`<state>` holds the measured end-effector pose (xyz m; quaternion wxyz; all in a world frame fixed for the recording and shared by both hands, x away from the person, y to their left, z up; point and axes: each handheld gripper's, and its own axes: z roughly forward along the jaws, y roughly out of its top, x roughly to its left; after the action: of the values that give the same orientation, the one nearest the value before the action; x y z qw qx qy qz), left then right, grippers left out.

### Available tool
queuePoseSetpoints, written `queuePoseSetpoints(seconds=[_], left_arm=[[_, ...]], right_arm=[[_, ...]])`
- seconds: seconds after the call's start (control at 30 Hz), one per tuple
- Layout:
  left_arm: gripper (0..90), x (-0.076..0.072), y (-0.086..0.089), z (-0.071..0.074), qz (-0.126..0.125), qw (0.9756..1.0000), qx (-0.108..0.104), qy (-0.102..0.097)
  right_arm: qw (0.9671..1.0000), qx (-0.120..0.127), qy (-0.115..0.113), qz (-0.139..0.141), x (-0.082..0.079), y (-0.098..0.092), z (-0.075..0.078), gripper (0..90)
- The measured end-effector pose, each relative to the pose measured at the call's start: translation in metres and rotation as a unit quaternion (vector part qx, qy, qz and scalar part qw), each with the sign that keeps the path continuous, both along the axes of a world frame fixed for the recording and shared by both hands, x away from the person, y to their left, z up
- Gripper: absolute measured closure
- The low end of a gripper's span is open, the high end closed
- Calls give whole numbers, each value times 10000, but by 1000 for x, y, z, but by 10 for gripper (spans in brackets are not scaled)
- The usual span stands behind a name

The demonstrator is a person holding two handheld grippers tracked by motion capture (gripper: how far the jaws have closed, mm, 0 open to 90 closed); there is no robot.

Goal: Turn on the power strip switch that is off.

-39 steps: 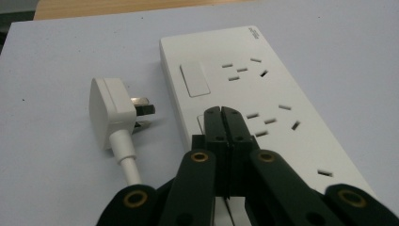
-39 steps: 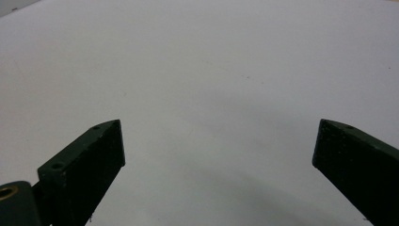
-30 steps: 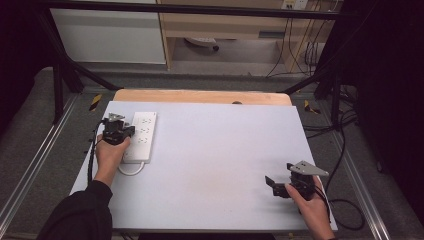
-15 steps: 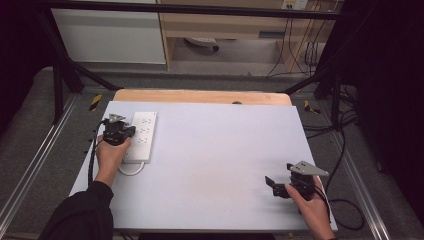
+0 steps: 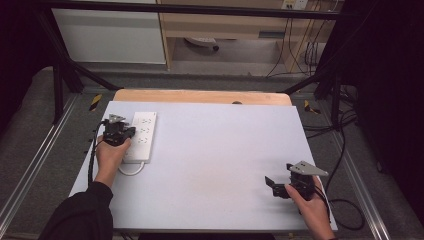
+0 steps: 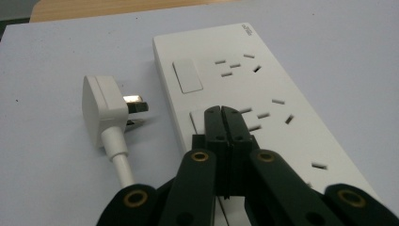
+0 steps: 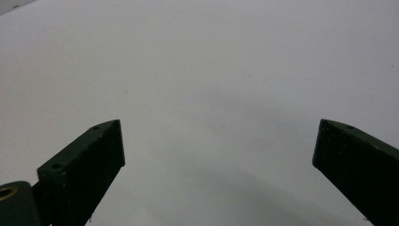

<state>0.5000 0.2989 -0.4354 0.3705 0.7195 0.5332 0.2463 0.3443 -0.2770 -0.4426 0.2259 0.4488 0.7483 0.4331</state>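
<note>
- Left gripper (image 6: 221, 113): jaws pressed together, nothing between them, tips over the strip (image 6: 263, 94) at its second switch (image 6: 197, 120); contact can't be told.
- Strip lies flat at the mat's (image 5: 215, 150) left side, near the far edge.
- Plug (image 6: 101, 110) lies on the mat just left of the strip, unplugged, prongs pointing at it; white cord (image 6: 120, 162) trails back.
- Right gripper (image 5: 275, 182): jaws spread wide, empty, over bare mat at the near right, well apart from the strip.
</note>
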Motion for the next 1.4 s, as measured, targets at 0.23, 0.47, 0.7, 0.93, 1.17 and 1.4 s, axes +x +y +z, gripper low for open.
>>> queuePoseSetpoints(seconds=[0.23,0.47,0.7,0.93,1.17,1.4], left_arm=[[900,0,0,-2,19,9999,-84,-66],[900,2,1,-1,99,9998,-191,-36],[900,1,2,5,129,9992,-315,-206],[900,0,-1,10,98,9984,-419,-356],[854,0,0,12,172,9976,-523,-424],[564,1,2,14,356,9966,-642,-370]], right_arm=[[10000,-1,-3,2,0,0,0,32],[10000,-6,-23,-3,0,0,0,32],[10000,2,-17,-6,0,0,0,32],[10000,-3,-19,-7,0,0,0,32],[10000,2,-16,-10,0,0,0,32],[10000,3,-22,-3,0,0,0,32]])
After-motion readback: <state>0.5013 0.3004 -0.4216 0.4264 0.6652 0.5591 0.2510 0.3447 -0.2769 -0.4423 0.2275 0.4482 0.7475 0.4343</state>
